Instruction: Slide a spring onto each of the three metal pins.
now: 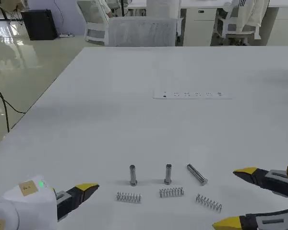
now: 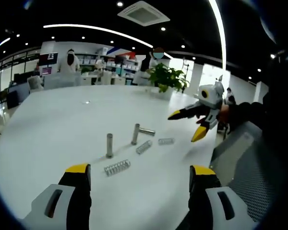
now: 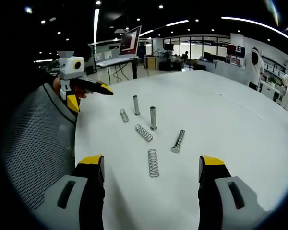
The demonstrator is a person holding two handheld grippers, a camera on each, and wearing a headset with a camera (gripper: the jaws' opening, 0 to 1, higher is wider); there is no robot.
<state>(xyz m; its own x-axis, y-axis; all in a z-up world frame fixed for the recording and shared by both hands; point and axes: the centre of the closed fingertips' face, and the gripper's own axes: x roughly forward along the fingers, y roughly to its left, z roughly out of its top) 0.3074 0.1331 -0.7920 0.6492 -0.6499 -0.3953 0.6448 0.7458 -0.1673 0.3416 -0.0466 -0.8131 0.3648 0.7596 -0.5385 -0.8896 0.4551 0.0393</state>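
Two metal pins stand upright on the white table (image 1: 134, 105): a left pin (image 1: 132, 175) and a middle pin (image 1: 168, 174). A third pin (image 1: 197, 174) lies on its side to their right. In front of each pin lies a loose spring: left spring (image 1: 128, 197), middle spring (image 1: 171, 192), right spring (image 1: 209, 202). My left gripper (image 1: 81, 192) hovers open at the near left, apart from the left spring (image 2: 117, 167). Open as well, my right gripper (image 1: 235, 197) is at the near right, with the right spring (image 3: 153, 162) just ahead of its jaws (image 3: 151, 161).
A flush socket strip (image 1: 192, 94) sits in the table further back. The table's left edge runs diagonally beside the shiny floor (image 1: 24, 67). Chairs (image 1: 141, 31) stand past the far edge. A grey mesh chair back (image 3: 38, 143) is close behind the grippers.
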